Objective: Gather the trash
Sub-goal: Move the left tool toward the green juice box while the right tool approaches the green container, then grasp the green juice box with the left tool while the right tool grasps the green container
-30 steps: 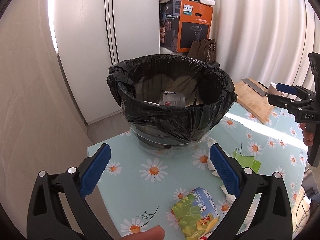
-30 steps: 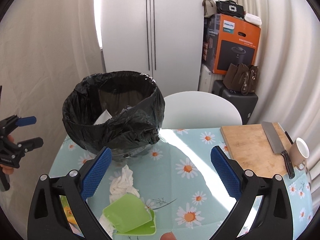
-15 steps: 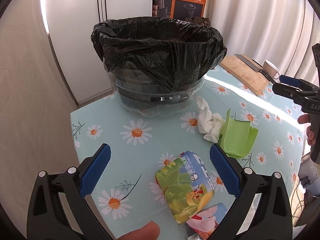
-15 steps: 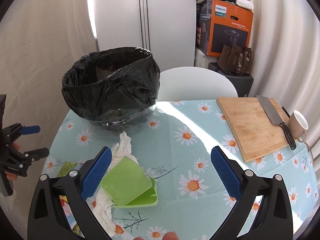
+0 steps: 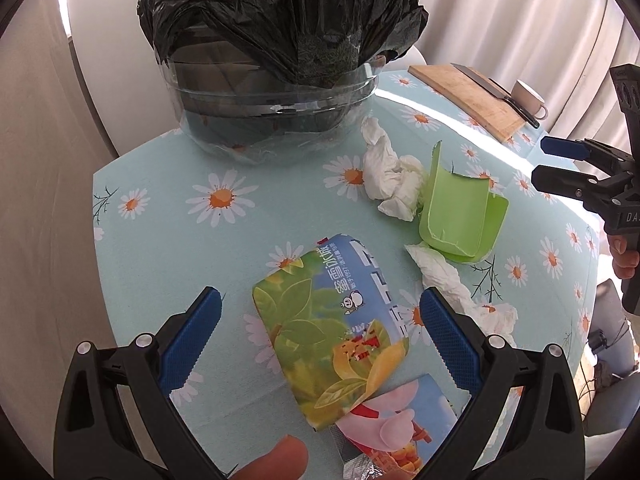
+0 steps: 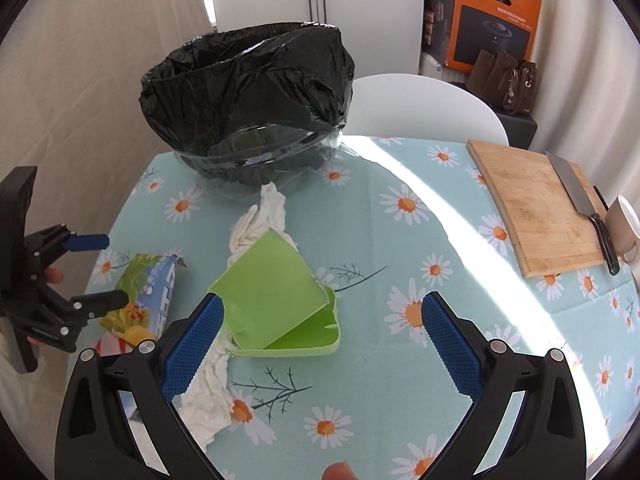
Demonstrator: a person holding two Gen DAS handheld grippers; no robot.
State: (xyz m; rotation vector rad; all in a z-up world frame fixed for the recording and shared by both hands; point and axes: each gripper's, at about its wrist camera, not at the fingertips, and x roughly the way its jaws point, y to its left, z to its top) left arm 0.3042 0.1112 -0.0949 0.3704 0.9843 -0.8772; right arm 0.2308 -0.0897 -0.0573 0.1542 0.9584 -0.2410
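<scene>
1. Both cameras have dropped lower and closer to the trash since a second ago: the colourful printed snack wrapper, then at the bottom edge of the left view, now lies between the left gripper fingers.
2. That left gripper stands wide apart with its blue pads either side of the wrapper, holding nothing.
3. The right gripper is also spread wide and empty, above the torn light-green plastic box.
4. This green box lies on the daisy-patterned light-blue tabletop, touching crumpled white tissue on its far side and more tissue on its near side.
5. A second pink-printed wrapper lies partly under the first one, at the tabletop's near edge.
6. A clear round bin lined with a black plastic bag stands at the far side, just behind the tissue.
7. Well apart on the right, a wooden cutting board carries a cleaver, with a white mug beside it.
</scene>
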